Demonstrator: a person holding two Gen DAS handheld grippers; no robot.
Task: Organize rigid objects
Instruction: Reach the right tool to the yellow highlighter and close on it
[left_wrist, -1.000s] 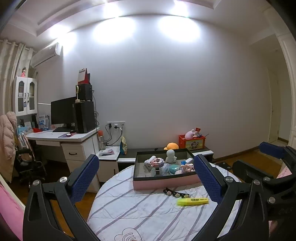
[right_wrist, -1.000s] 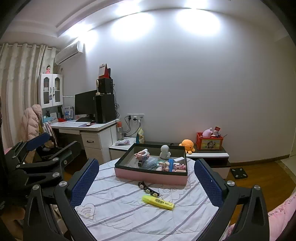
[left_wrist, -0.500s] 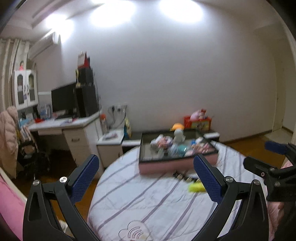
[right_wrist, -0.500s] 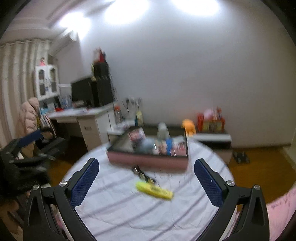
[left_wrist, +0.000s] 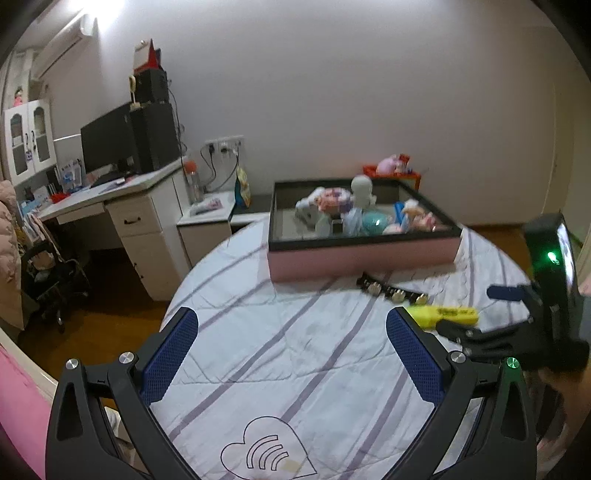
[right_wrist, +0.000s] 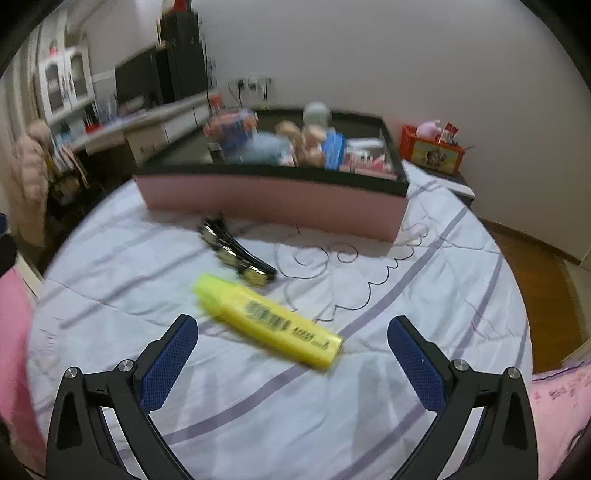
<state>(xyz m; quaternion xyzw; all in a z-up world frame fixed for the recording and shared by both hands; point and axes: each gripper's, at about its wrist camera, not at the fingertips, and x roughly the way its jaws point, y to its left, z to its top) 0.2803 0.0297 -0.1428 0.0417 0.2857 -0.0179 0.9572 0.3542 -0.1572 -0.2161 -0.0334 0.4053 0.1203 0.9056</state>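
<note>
Two grippers, both spread wide and holding nothing: right gripper (right_wrist: 291, 352) low in the right wrist frame with blue fingertips (right_wrist: 168, 360) bracketing bare cloth, left gripper (left_wrist: 291, 354) equally splayed over the striped cover at bottom centre of its own frame. Just above the right fingers, at frame centre, yellow highlighter (right_wrist: 267, 321) lying flat and slanted, not touched by either pad. Directly beyond its upper-left end, black hair clip (right_wrist: 236, 254) with pale studs, near the highlighter; contact between the two not determinable. Above both, across the upper middle of the frame, pink box (right_wrist: 273, 203) with black rim, already stocked with figurines and small toys (left_wrist: 360, 216); individual pieces blurred. Judged progress: bulk of sorting apparently done, two loose pieces left on the cloth, neither yet gripped; highlighter judged the piece in hand for the right side. Room for movement: open cloth on both sides of the highlighter, adequate for a straddling approach. Round table (left_wrist: 236, 332) edge curving away at left and right of each frame, floor beyond; highlighter well inside that edge. Front wall of the box to be cleared on any lift into it. In the left wrist view, right gripper visible at the right margin, close to the highlighter there.
</note>
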